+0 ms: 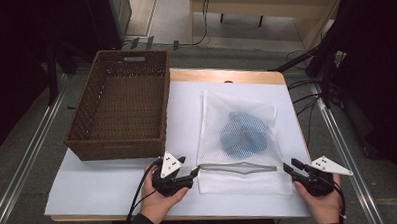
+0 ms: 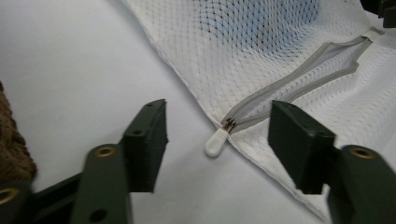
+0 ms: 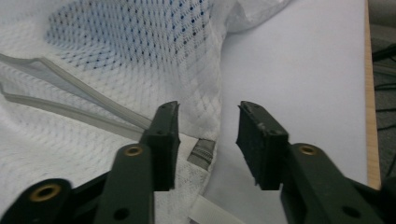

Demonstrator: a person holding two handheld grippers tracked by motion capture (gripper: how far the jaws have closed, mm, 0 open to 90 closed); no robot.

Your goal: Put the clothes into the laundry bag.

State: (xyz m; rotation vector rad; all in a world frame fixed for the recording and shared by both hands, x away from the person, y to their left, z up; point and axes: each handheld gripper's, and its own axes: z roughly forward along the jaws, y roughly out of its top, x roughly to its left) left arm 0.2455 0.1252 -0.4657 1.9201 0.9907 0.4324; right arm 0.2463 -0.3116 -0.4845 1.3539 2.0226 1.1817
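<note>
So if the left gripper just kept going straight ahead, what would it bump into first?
Most likely the white zipper pull, lying between the open jaws of the left gripper at the corner of the mesh bag.

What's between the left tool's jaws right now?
In the left gripper view, the open left tool brackets the white zipper pull of the mesh bag, lying on the white sheet, untouched.

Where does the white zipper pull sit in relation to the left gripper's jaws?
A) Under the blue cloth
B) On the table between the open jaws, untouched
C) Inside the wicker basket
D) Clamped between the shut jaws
B: in the left gripper view the zipper pull lies on the white table cover between the left gripper's open jaws, touching neither.
</note>
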